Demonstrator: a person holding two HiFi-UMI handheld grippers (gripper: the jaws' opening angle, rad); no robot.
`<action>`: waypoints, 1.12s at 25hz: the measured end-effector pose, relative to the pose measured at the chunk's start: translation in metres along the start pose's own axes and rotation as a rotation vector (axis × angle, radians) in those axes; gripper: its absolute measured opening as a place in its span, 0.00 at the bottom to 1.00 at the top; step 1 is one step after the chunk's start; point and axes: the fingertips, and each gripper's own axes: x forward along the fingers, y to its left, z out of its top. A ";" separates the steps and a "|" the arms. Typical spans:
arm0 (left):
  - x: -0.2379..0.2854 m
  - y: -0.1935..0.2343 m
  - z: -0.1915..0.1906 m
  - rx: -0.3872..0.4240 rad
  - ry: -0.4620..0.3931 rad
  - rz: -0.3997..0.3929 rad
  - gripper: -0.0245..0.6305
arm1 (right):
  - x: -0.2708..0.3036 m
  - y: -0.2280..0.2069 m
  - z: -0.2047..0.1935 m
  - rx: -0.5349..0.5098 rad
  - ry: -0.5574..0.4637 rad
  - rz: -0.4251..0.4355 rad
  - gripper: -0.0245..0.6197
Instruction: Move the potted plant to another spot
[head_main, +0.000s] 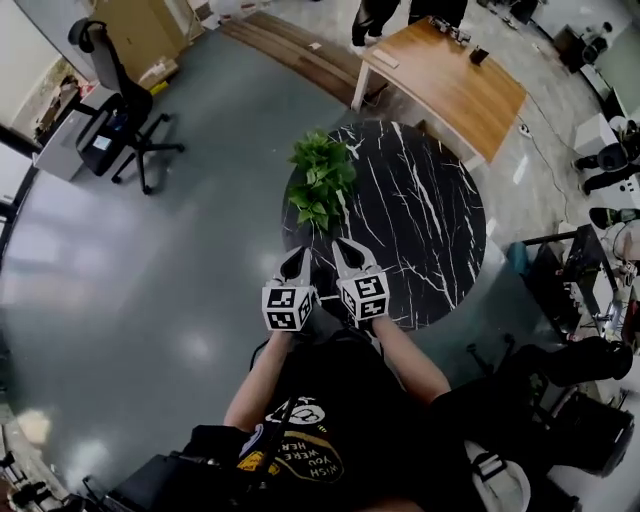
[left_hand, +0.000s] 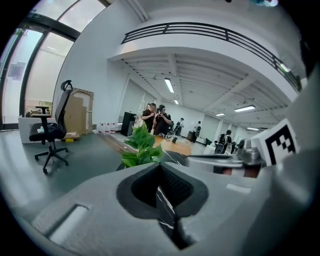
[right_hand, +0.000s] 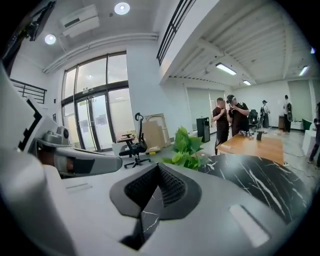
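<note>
Two grippers sit side by side at the centre of the head view, both clear of the potted plant. Our left gripper has its jaws pressed together with nothing between them. Our right gripper is the same, tips closed on each other and empty. In each gripper view we see only a thin slit of veined marble below the meeting pads.

The plant stands at the left edge of the round black marble table, just above centre in the frame. Its leaves hide the pot from us. Both gripper tips point toward it from below in the frame, near it but apart.

At the upper right we see a wooden table, and at the upper left an office chair. Beyond the plant, in the gripper views, people stand by that wooden table.
</note>
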 end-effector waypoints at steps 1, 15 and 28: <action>-0.002 -0.004 0.006 0.004 -0.006 -0.015 0.04 | -0.006 0.003 0.009 -0.001 -0.013 -0.017 0.04; -0.012 -0.039 0.075 0.107 -0.119 -0.105 0.04 | -0.030 0.025 0.056 -0.018 -0.055 -0.030 0.04; -0.010 -0.057 0.062 0.129 -0.089 -0.134 0.04 | -0.040 0.023 0.053 -0.035 -0.050 -0.026 0.04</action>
